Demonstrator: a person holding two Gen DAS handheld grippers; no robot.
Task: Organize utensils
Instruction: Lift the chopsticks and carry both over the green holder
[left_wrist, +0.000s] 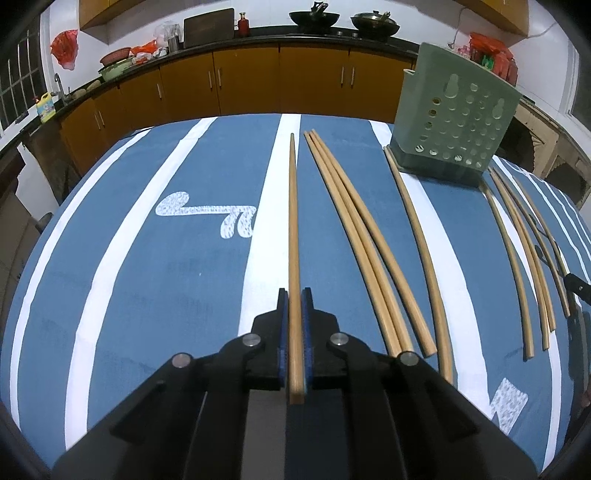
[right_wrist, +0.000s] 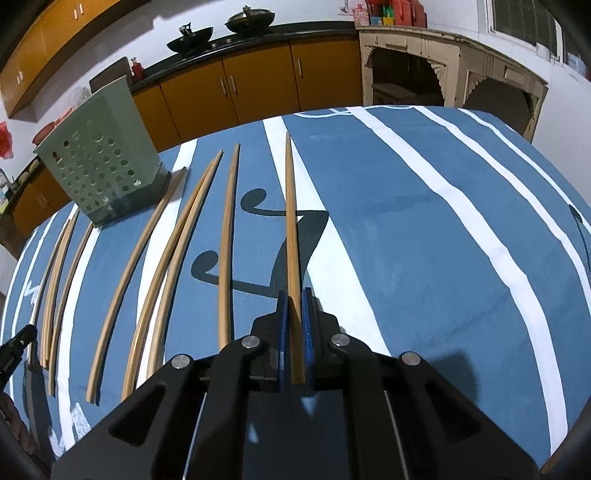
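Left gripper (left_wrist: 294, 295) clamped on chopstick (left_wrist: 293, 229), tip toward 12 o'clock; right gripper (right_wrist: 294, 297) pinching another chopstick (right_wrist: 290, 221) likewise; holder (left_wrist: 452, 110) at 1 o'clock.

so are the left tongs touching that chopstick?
Touching. Left wrist view: the left tongs have both blue pads pressed against the chopstick.

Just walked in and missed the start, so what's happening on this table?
Chopsticks are being sorted. The left gripper is shut on one chopstick, and the right gripper is shut on another. The rest lie loose on the blue cloth. The green holder stands upright at the far side.
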